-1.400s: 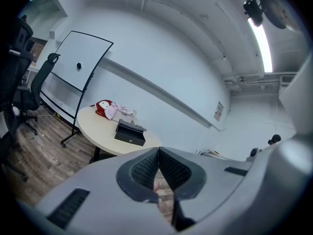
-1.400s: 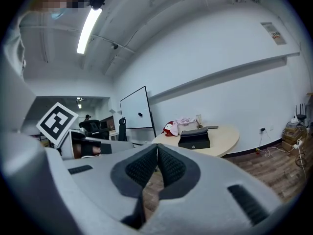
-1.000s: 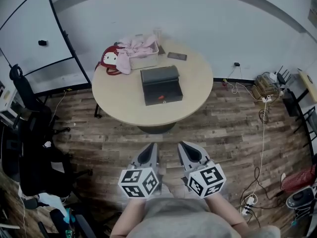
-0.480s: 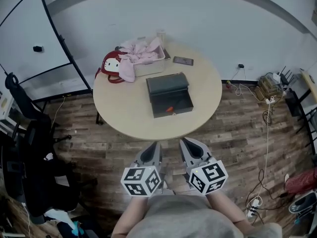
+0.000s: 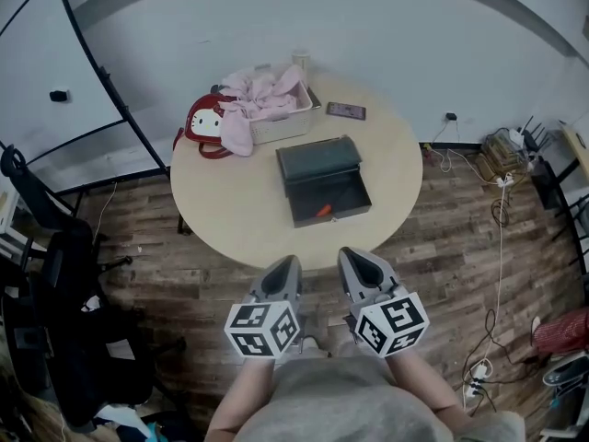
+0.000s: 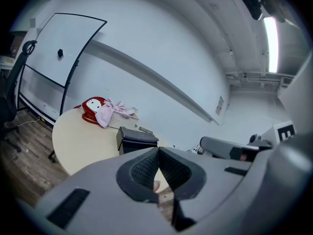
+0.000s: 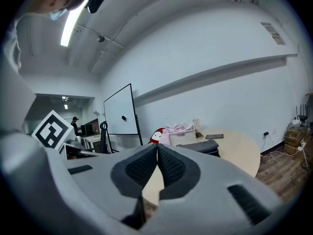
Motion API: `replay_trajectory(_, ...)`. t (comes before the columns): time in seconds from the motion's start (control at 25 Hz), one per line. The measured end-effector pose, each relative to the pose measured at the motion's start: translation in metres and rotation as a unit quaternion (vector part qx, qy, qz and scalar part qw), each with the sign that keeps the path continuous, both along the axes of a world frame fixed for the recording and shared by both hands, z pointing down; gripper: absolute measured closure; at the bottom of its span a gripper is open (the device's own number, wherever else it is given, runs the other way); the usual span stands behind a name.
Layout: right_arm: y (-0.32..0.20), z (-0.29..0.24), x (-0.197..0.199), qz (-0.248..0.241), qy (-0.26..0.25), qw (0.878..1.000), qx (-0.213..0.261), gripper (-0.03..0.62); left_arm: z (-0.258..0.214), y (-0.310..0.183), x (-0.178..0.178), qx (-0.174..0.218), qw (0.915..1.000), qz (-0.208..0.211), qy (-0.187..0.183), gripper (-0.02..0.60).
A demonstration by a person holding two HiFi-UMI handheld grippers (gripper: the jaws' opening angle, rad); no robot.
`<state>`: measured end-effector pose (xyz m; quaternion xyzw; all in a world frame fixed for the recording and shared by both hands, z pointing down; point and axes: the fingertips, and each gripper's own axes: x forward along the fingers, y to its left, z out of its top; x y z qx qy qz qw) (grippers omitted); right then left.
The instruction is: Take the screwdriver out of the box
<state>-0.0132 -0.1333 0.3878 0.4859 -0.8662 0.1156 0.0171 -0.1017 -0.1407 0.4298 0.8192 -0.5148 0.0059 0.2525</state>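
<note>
The table (image 5: 230, 219) is standing mid-frame in the head view. The box (image 5: 318, 161) is lying on it right of centre, the screwdriver (image 5: 323, 211) lying inside. Toward the upper left of the box the basket (image 5: 281, 129) is sitting, with the bag (image 5: 204, 122) to the left and the phone (image 5: 346, 110) to the right.

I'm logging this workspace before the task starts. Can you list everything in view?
round beige table: one, beige, mid-room on the wooden floor
dark grey box with raised lid: one, dark grey, middle of the table
orange-handled screwdriver: one, orange, inside the box
white slatted basket: one, white, far side of the table
pink clothes: one heap, pink, spilling over the basket
red cat-face bag: one, red, left of the basket
dark phone: one, black, table's far right
whiteboard: one, white, left wall
black office chair: at least one, black, left floor
left tool: one, grey, shut, empty
right tool: one, grey, shut, empty
</note>
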Motion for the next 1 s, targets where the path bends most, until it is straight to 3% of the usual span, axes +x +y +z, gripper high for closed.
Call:
replay_trajectory(0.44,-0.040,0.015,0.025,0.025,-0.004,1.000,-0.017,0.594,0.030,-0.053,0.019,-0.029,0.9986,0.036,-0.025,0.578)
replay_trajectory(0.8,-0.102,0.016,0.038,0.010,-0.005,1.000,-0.013,0.594,0.056,-0.112,0.037,-0.063,0.9953,0.059,-0.045,0.577)
replay_trajectory(0.96,-0.120,0.021,0.044,0.005,-0.003,1.000,-0.020,0.594,0.075,-0.134,0.053,-0.093,0.9882,0.105,-0.061,0.568)
replay_trajectory(1.0,-0.124,0.023,0.046,0.005,-0.003,1.000,-0.023,0.594,0.079,-0.139,0.058,-0.103,0.9851,0.121,-0.065,0.529)
